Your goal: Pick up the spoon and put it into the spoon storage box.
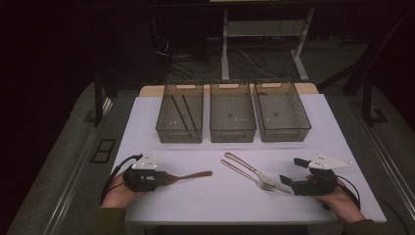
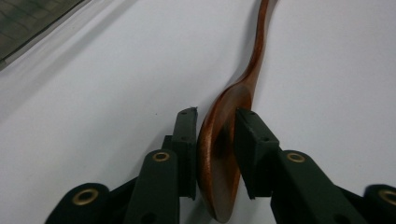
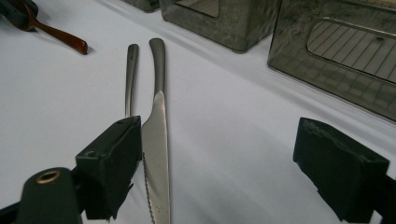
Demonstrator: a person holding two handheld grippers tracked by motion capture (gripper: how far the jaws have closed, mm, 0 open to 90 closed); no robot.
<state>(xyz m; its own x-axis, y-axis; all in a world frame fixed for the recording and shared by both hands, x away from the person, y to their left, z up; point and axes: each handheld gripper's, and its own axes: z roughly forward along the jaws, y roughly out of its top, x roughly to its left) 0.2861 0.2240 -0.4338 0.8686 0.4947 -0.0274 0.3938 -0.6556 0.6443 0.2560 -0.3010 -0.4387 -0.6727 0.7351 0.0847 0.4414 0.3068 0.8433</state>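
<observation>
A brown wooden spoon (image 1: 193, 175) lies on the white table (image 1: 205, 196) at the front left. My left gripper (image 1: 164, 179) is shut on its bowl. In the left gripper view the bowl (image 2: 224, 121) stands on edge between both pads, under my left gripper (image 2: 215, 113), and the handle runs away from me. A steel knife (image 1: 254, 170) and a fork (image 1: 242, 174) lie side by side right of centre. My right gripper (image 1: 289, 170) rests by their tips with its jaws wide open. In the right gripper view the knife (image 3: 156, 135) passes just inside the left pad of my right gripper (image 3: 217, 128), with the fork (image 3: 131, 79) beyond.
Three dark see-through bins (image 1: 179, 134), (image 1: 232, 133), (image 1: 284, 133) stand in a row at the back of the table. Two thin dark sticks (image 1: 182, 111) lie in the left bin. Two of the bins (image 3: 219, 23), (image 3: 336, 51) are close ahead in the right gripper view.
</observation>
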